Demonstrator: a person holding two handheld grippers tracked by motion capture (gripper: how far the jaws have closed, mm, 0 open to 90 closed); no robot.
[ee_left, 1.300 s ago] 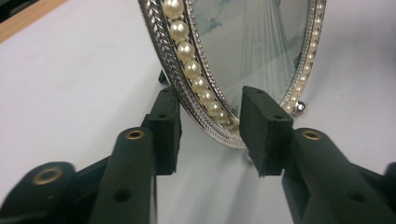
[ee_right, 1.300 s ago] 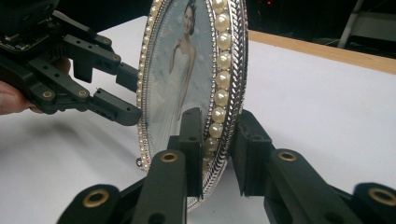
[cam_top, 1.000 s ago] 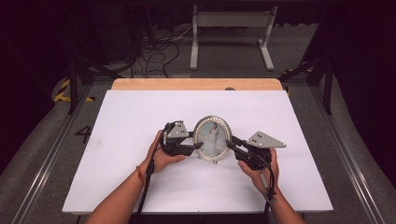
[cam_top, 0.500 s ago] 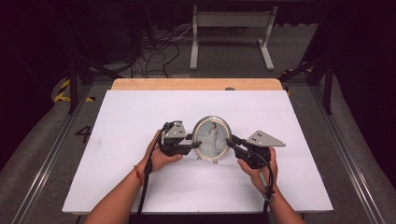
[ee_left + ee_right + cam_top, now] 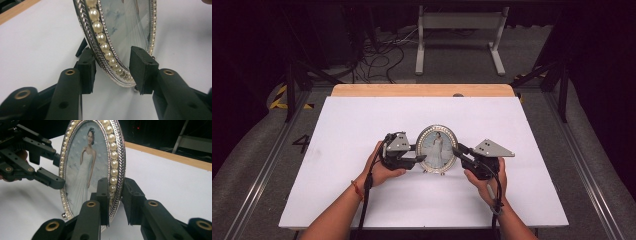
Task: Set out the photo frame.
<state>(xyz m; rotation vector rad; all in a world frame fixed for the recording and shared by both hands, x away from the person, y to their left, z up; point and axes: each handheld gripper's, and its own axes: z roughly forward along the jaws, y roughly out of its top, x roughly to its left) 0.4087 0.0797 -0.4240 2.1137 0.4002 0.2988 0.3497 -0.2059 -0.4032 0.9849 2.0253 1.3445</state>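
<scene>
- Frame (image 5: 437, 149): oval pearl-rimmed photo frame stands upright, centre of high view, on white table (image 5: 362, 120); rear prop leg (image 5: 81, 47) looks out.
- Right gripper (image 5: 115, 195): jaws pinch frame's rim, one pad on front, one behind.
- Left gripper (image 5: 112, 71): jaws straddle opposite rim, have just been opening; gap visible at front pad, so not clamping.
- Progress, my read: standing it up looks nearly done; left to do is releasing the right grip and backing both grippers off.

The picture frame (image 5: 120, 37) is cut off at 12 o'clock in the left gripper view; its rear stand (image 5: 81, 47) is mostly hidden.
</scene>
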